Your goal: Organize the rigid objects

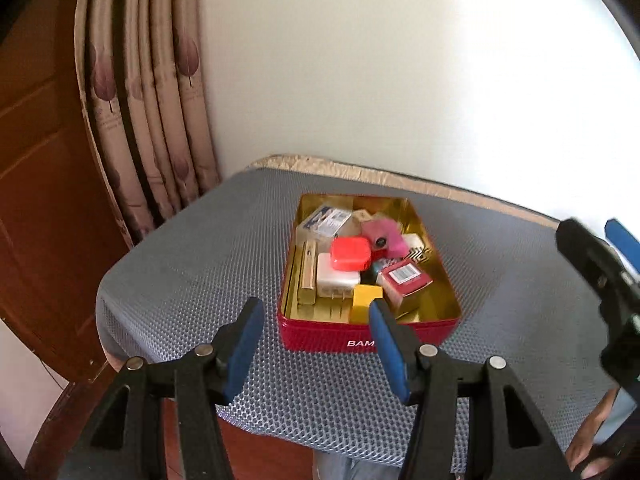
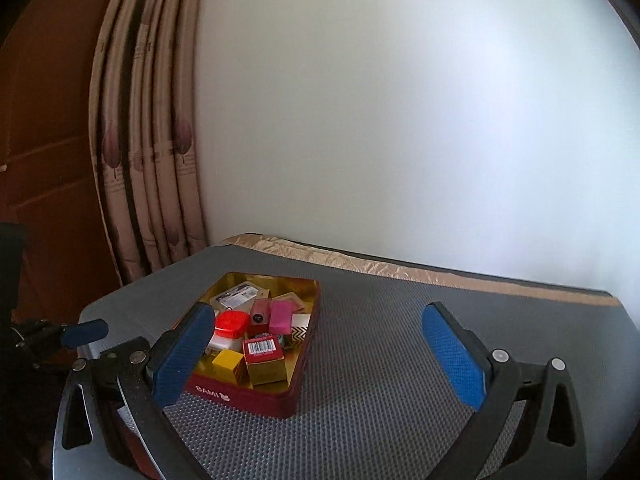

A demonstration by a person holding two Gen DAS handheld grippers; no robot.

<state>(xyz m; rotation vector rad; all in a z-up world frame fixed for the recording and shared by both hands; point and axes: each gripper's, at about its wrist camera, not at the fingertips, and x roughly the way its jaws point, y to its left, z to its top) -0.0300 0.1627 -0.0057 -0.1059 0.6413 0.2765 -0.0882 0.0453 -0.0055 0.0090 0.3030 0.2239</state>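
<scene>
The left gripper (image 1: 316, 332) hung above the near part of the grey dimpled mat (image 1: 200, 248), its blue pads partly apart with nothing between them. Just ahead of it, slightly to its right, stood the red tin (image 1: 320, 334), lidless and gold inside, with white lettering on its near wall. The right pad overlapped the tin's near rim in that view; whether it touched could not be told.

The tin was crowded. A yellow block (image 1: 364, 300) lay nearest the left gripper, a white charger (image 1: 336, 278) behind it, and a red rounded case (image 1: 350, 254) rested on top of the charger. A red box with a barcode (image 1: 404, 278) sat to the right of these, a pink box (image 1: 382, 236) farther back, and a white printed packet (image 1: 326, 220) in the far left corner. A gold bar (image 1: 308, 272) lay along the left wall.

The right gripper (image 2: 320, 354) stood wide and empty. Its left pad overlapped the tin's near left corner in the right wrist view, while bare mat lay ahead of it and to its right as far as the mat's far edge, where a strip of golden cloth (image 2: 360, 262) ran along the white wall (image 2: 400, 120). To the left of both grippers the mat ended near a patterned curtain (image 1: 152, 120) and a brown wooden door (image 1: 36, 160). A person's fingers (image 1: 588, 456) showed at the lower right of the left wrist view.
</scene>
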